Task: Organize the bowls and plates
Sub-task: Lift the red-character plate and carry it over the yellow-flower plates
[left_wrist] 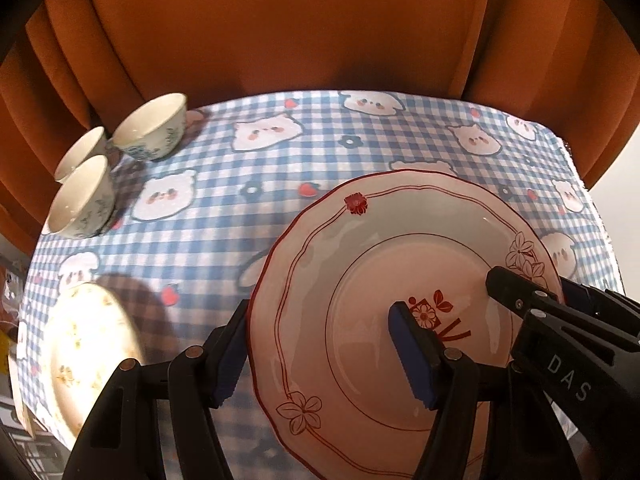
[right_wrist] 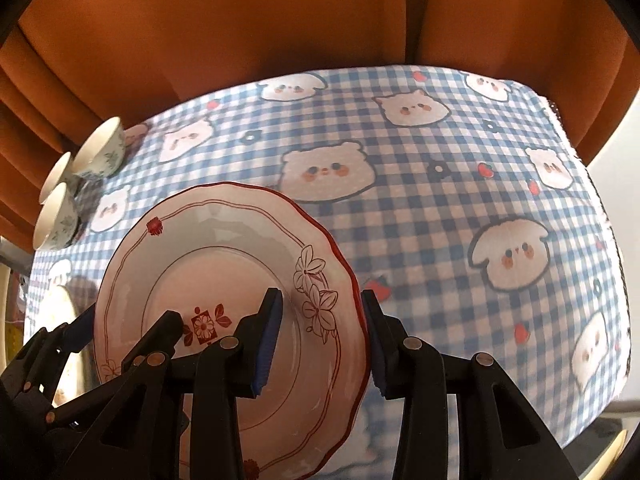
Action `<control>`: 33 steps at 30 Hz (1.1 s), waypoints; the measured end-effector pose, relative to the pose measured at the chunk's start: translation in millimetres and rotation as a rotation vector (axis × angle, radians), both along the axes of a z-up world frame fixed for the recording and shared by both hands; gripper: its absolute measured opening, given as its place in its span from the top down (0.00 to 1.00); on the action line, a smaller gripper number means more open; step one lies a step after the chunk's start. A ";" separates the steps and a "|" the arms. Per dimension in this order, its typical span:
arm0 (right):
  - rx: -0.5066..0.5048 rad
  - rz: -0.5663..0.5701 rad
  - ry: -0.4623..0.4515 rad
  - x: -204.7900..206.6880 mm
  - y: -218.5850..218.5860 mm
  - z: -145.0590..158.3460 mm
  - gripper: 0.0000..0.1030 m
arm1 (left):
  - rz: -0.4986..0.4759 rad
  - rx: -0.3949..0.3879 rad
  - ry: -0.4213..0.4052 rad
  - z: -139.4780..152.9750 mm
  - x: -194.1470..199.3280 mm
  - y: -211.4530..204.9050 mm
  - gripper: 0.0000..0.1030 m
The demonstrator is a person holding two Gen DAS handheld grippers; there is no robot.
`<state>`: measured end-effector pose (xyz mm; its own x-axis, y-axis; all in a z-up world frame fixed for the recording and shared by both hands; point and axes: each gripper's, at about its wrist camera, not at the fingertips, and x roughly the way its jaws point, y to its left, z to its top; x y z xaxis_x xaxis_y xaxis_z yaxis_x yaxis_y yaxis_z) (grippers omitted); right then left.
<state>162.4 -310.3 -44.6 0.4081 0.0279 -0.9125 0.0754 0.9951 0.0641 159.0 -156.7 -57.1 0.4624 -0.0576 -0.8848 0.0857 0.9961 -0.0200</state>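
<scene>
A pink plate with a red scalloped rim and flower prints is held tilted above the checked tablecloth. My left gripper straddles its left rim, one finger under and one on top; it is shut on the plate. My right gripper clamps the plate's right rim and also shows in the left wrist view. A cream plate with small yellow flowers lies flat at the table's front left. Three white bowls with green leaf prints stand grouped at the far left.
The table wears a blue-and-white checked cloth with bear faces. Orange curtains hang close behind the far edge. The cloth's right edge drops off beside a pale wall.
</scene>
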 end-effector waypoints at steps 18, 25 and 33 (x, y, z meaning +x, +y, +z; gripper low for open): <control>-0.009 -0.006 -0.057 -58.0 126.6 32.3 0.58 | -0.030 -0.032 -0.069 23.4 -54.7 123.0 0.34; -0.009 0.001 -0.042 -68.5 170.7 21.0 0.58 | -0.027 -0.040 -0.051 9.9 -63.8 169.7 0.34; -0.015 0.031 0.005 -68.1 214.8 -1.0 0.59 | 0.005 -0.052 -0.003 -12.7 -65.6 209.7 0.34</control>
